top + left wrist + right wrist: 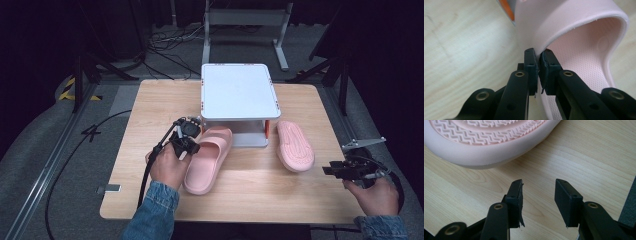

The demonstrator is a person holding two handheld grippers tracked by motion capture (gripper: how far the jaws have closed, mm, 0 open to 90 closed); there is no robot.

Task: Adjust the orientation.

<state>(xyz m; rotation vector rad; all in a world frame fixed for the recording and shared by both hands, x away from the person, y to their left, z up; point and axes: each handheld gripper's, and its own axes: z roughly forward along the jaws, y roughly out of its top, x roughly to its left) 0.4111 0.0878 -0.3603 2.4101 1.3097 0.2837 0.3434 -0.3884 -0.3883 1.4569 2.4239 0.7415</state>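
pink slipper [209, 159] at centre, your left gripper [186, 137] clamped on its strap edge. white stand [239, 91] just behind it. second slipper [295, 145] right, sole up; right gripper [345, 170] jaws apart, holding nothing.

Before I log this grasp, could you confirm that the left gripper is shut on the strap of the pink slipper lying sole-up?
Not quite: the left gripper is shut on the strap of the upright slipper, as the left gripper view shows; the sole-up slipper lies apart.
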